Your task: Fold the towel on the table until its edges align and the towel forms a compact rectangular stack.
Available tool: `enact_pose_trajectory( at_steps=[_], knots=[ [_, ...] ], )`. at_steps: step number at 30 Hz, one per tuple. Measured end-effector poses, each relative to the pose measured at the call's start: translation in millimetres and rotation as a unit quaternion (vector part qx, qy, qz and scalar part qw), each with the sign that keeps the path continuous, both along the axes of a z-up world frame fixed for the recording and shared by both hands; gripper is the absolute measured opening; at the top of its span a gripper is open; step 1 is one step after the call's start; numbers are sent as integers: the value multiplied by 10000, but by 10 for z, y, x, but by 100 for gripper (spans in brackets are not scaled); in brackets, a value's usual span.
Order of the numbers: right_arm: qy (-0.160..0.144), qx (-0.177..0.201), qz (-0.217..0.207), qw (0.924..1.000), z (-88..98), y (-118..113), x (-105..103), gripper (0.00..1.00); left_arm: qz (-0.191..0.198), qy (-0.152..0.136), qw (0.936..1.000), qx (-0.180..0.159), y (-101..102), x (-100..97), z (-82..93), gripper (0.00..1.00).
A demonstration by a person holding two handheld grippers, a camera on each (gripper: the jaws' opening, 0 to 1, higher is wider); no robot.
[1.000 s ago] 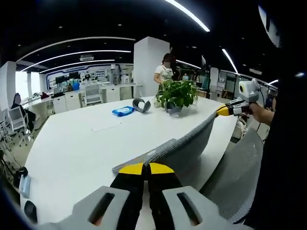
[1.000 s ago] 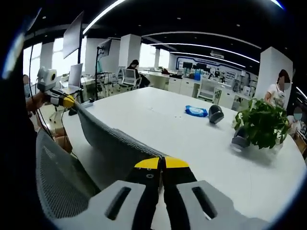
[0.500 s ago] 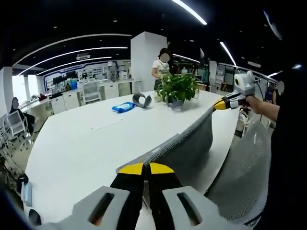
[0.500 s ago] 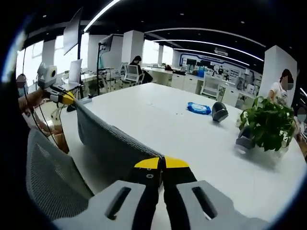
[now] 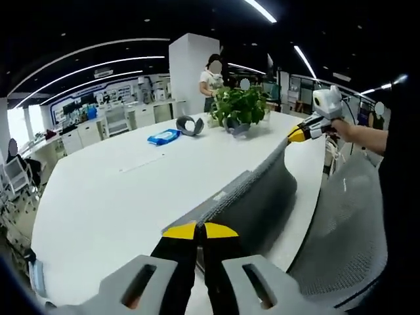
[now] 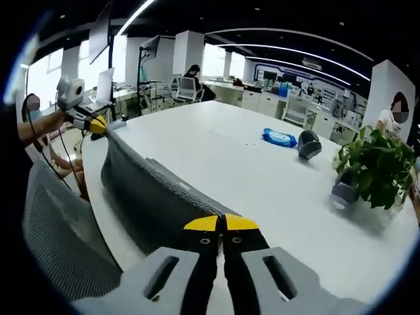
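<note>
Left gripper view: unlabelled grey towel [image 5: 256,203].

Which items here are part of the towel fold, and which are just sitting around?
Part of the job:
- grey towel, stretched between the two grippers
- left gripper, jaws shut on one end
- right gripper, jaws shut on the other end
- white table

Lying about:
- potted plant
- blue packet
- grey tape roll
- mesh chair

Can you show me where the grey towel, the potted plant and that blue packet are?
grey towel [image 5: 259,200]: left gripper view, on its hanging middle.
potted plant [image 6: 377,164]: right gripper view, on the leaves.
blue packet [image 6: 279,138]: right gripper view, on its top face.
</note>
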State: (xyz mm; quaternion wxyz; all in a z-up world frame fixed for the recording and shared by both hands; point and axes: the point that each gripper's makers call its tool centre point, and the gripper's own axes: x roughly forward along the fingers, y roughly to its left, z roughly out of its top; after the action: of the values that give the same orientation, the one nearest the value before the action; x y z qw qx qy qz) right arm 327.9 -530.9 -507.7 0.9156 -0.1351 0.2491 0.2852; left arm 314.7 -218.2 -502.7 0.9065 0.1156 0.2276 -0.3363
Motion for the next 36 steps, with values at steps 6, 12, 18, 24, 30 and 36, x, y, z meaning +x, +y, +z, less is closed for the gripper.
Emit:
enact_pose_trajectory(
  at_steps=[6, 12, 18, 24, 30, 36],
  knots=[
    [167, -79, 41, 9998, -144, -7, 147, 0, -53, 86, 9999, 95, -12, 154, -95, 2],
    [382, -286, 225, 9986, -331, -48, 276, 0, -177, 183, 9994, 218, -44, 286, -194, 2],
    [511, -331, 321, 9976, -425, -46, 409, 0, -210, 299, 9989, 295, -37, 418, -313, 2],
    [773, -293, 331, 9960, -617, -28, 531, 0, -197, 473, 9979, 392, -12, 559, -507, 2],
    [915, -419, 352, 9943, -759, -15, 622, 0, -164, 546, 9975, 426, 26, 684, -631, 2],
    [1018, -568, 327, 9927, -897, -7, 696, 0, -131, 697, 9959, 567, 31, 783, -828, 2]
  ],
)
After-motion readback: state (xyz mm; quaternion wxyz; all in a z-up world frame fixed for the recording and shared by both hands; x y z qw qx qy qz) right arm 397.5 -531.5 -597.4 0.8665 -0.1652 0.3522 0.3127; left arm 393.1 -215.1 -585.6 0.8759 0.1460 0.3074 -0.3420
